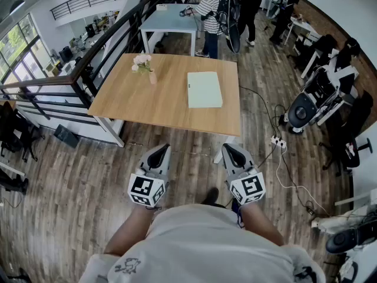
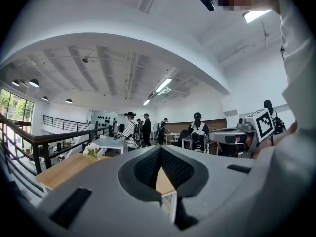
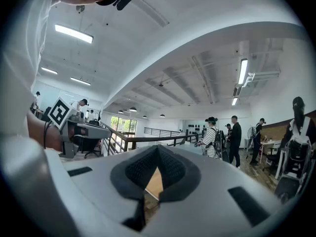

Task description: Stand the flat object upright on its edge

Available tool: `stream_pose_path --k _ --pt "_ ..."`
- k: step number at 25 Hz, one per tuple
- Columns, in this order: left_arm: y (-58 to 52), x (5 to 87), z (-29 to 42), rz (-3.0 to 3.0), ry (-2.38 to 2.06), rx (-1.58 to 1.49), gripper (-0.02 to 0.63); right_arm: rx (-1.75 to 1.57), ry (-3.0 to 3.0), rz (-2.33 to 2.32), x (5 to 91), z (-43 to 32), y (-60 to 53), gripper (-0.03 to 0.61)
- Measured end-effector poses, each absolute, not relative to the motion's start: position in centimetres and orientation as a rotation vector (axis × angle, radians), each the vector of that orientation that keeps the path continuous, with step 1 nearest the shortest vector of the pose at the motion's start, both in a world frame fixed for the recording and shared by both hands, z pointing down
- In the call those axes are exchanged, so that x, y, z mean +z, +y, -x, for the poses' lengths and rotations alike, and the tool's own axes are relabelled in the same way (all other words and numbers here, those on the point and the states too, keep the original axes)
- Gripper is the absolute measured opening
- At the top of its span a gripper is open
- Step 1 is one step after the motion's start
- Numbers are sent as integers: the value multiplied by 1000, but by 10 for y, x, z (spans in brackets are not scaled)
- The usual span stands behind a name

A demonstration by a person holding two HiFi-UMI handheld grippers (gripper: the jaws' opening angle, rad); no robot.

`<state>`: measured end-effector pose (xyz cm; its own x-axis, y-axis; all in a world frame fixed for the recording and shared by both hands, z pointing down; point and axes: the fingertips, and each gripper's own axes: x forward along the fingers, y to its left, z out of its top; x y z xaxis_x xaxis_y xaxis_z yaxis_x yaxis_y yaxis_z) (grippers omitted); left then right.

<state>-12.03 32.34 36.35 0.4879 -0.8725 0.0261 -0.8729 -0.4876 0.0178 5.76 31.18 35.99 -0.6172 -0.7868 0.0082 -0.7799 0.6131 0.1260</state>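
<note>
The flat thing [image 1: 204, 89] lies flat on the table [image 1: 147, 102], on its right half. It is pale green, with four straight sides, and looks like a thin box or a closed book (I cannot tell which). Its long sides run from the near edge of the table toward the far edge, and its short sides run across. The flowers [image 1: 142, 63] stand on the table's left half, well apart from it.

I think it is stiff and fairly light, with a smooth top that may be slippery. It is not likely to break. A good way may be to pinch one long side near its middle, lift that side, and steady the thing with the other gripper so it does not slide or fall over.

The left gripper [image 1: 159, 151] and the right gripper [image 1: 230, 150] are both clenched tight with nothing in them. They point level, just short of the table's near edge.
</note>
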Motion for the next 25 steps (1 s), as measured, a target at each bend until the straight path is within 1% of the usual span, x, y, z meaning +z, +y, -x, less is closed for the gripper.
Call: stream_pose_path --k 11,19,20,21,23,24,25 --pt "296 370 118 -2632 -1600 -5 6 -170 -2775 -1304 366 -63 286 6" --pt "250 384 99 -2605 -1607 2 8 -101 -2760 -1356 383 -97 241 6" --pt "242 385 95 -2602 -1612 6 21 -95 -2757 -1359 385 -102 233 6" --pt "233 386 90 -2599 -1613 10 49 -90 -2755 -1359 386 -108 224 8" --pt "215 388 77 -2597 -1608 15 75 -84 -2751 -1354 387 -121 206 25" --pt "207 389 69 -2600 -1604 18 95 -82 -2750 -1350 388 -127 198 34" --pt "199 390 61 -2606 -1601 23 113 -79 -2749 -1348 389 -134 190 61"
